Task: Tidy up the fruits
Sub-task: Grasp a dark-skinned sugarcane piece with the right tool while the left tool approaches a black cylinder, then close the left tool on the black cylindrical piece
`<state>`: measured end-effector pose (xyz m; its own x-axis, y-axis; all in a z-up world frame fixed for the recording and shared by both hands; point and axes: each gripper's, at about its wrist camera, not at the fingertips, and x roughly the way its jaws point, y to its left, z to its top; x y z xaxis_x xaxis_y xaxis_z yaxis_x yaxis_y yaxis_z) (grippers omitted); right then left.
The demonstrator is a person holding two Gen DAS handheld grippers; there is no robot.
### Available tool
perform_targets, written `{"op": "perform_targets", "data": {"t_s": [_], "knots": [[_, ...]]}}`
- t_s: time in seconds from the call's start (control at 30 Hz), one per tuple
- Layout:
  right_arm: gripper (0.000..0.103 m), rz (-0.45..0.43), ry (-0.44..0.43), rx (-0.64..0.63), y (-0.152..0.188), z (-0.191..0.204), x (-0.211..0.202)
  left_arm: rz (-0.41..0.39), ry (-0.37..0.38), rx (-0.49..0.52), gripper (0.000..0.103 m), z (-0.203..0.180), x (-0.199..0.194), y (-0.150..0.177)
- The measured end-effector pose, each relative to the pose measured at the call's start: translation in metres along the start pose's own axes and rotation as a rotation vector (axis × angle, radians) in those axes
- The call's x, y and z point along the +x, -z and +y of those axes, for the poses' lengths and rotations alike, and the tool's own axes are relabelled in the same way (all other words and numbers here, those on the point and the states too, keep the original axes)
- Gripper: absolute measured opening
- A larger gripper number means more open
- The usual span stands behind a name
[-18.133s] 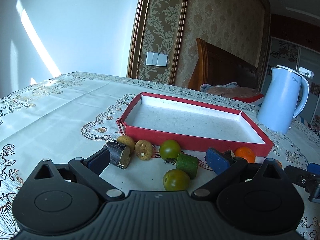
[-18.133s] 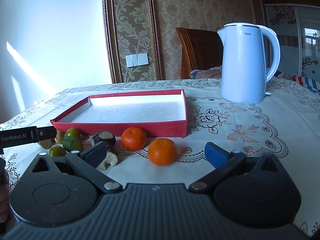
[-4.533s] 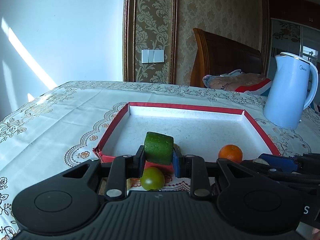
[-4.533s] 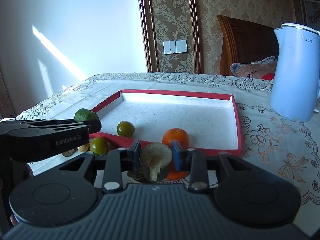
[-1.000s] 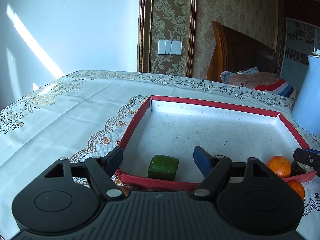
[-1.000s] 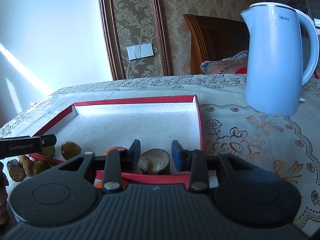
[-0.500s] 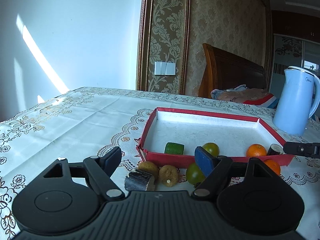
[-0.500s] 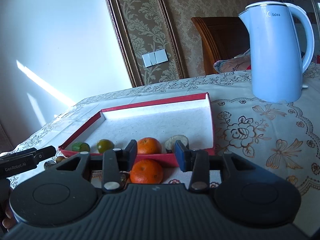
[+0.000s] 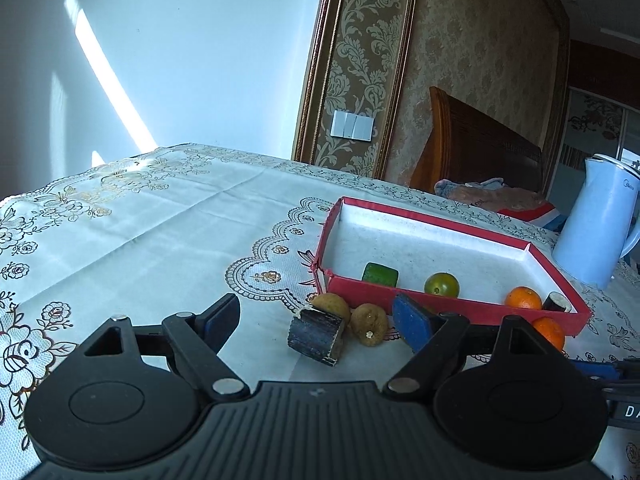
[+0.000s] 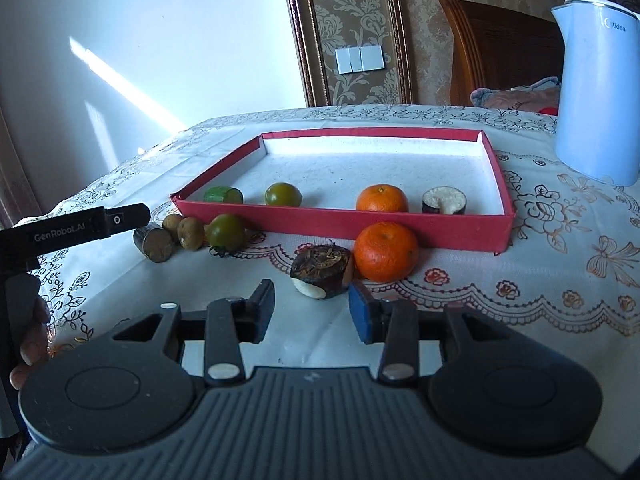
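A red tray [image 10: 400,227] holds a green cucumber piece [image 10: 223,195], a green fruit [image 10: 283,194], an orange [image 10: 382,198] and a dark cut piece [image 10: 445,201]. In front of the tray lie a second orange [image 10: 386,251], a dark mushroom-like piece [image 10: 322,270], a green fruit [image 10: 225,231], two brown fruits [image 10: 190,233] and a dark stub [image 10: 154,244]. My right gripper [image 10: 311,315] is open, just before the mushroom-like piece. My left gripper [image 9: 316,320] is open around the dark stub [image 9: 317,336], with the brown fruits [image 9: 370,324] just beyond.
A white-blue kettle [image 10: 596,76] stands right of the tray on the embroidered tablecloth [image 10: 560,280]. A wooden chair back [image 10: 500,52] is behind the table. The left tool's arm [image 10: 76,228] shows at the left of the right wrist view.
Both grippers have drawn back and lowered toward the fruits in front of the tray. The right gripper now faces the mushroom-like piece; the left gripper frames the dark stub.
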<state>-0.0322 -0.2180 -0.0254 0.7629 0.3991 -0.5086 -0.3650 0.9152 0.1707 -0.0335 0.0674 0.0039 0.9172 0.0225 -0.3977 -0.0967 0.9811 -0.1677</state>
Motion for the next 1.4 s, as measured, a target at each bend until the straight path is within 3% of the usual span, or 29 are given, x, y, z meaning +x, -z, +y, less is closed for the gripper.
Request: {"op": "perform_targets", "data": {"t_s": [0.57, 0.63, 0.73, 1.07, 1.17, 1.2, 1.23, 1.3, 1.4], "knots": [[0.043, 0.070, 0.057, -0.034, -0.013, 0.009, 0.038, 0.060, 0.028, 0.019, 0.084, -0.002, 0.005, 0.003], [0.036, 0.074, 0.068, -0.044, -0.013, 0.011, 0.039, 0.070, 0.027, 0.024, 0.084, -0.003, 0.006, 0.003], [0.035, 0.071, 0.090, -0.059, -0.012, 0.014, 0.038, 0.083, 0.034, 0.034, 0.084, -0.004, 0.008, 0.003], [0.035, 0.036, 0.009, 0.021, -0.003, 0.001, 0.015, 0.116, 0.035, 0.083, 0.084, -0.010, 0.020, 0.002], [0.035, 0.035, -0.010, 0.035, -0.001, -0.002, 0.012, 0.135, 0.028, 0.078, 0.074, -0.010, 0.025, 0.002], [0.035, 0.034, -0.012, 0.039, 0.000, -0.002, 0.012, 0.145, 0.025, 0.074, 0.067, -0.009, 0.026, 0.002], [0.035, 0.033, -0.014, 0.041, 0.000, -0.003, 0.012, 0.157, 0.027, 0.070, 0.053, -0.008, 0.028, 0.003], [0.035, 0.032, -0.017, 0.044, 0.000, -0.003, 0.012, 0.177, 0.018, 0.066, 0.041, -0.007, 0.032, 0.003], [0.035, 0.029, -0.020, 0.052, 0.000, -0.004, 0.012, 0.187, 0.019, 0.066, 0.034, -0.007, 0.033, 0.004]]}}
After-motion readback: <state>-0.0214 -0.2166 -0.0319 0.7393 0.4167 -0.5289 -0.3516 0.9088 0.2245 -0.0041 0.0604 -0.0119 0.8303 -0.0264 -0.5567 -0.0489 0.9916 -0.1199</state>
